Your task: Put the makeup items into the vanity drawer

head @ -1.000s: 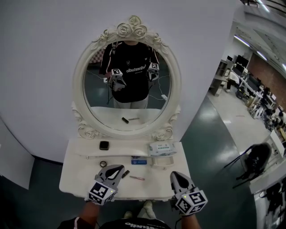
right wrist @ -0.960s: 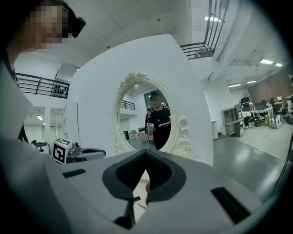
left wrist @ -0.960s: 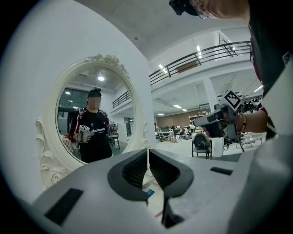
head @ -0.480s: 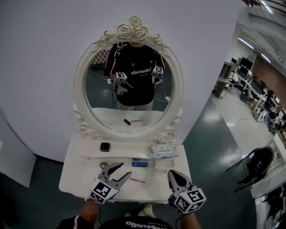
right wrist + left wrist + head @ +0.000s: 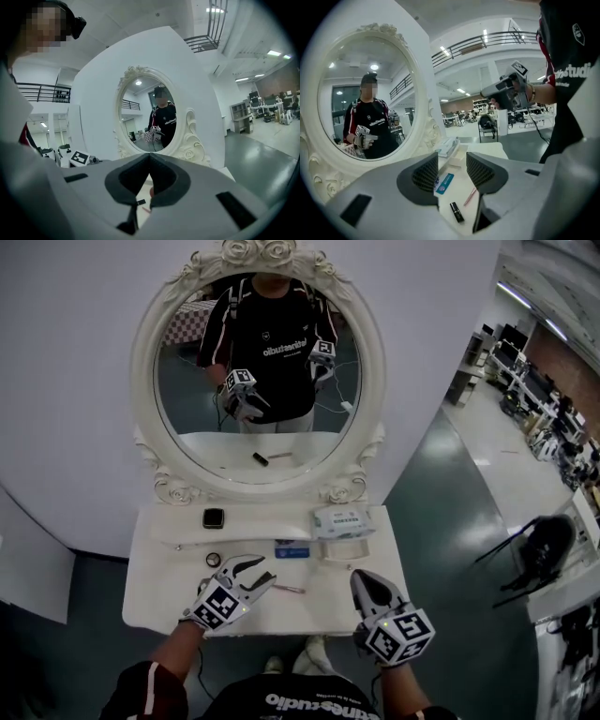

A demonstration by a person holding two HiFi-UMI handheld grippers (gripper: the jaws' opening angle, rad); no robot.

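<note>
Left tongs (image 5: 251, 570): released. The jaws have just opened wide and nothing stands between the pads. Right tongs (image 5: 361, 579): clenched, tips together, nothing held.

Item 1, black lipstick tube (image 5: 456, 212): it lies flat on the vanity top (image 5: 155, 601), directly under the gap of your left tongs and near their throat. Neither pad touches it.

Item 2, pink pencil (image 5: 470, 197): it lies just beside the tube, under the jaw at the right of the left gripper view, slanting away toward the mirror (image 5: 258, 381).

Item 3, blue-labelled sachet (image 5: 444, 183): it lies flat farther ahead, in line with the other jaw.

At the back of the top, below the mirror frame, the wipes pack (image 5: 339, 519) sits to the right and the square compact (image 5: 214, 517) to the left. A small ring-shaped item (image 5: 214, 560) lies close to the outer side of your left tongs.

Your left forearm enters from the lower left, with its tongs aimed toward the mirror and angled rightward, nose dipped slightly to the tabletop. Your right hand holds its tongs over the front right corner of the vanity, near level and facing the mirror. They are apart from all the makeup items.
</note>
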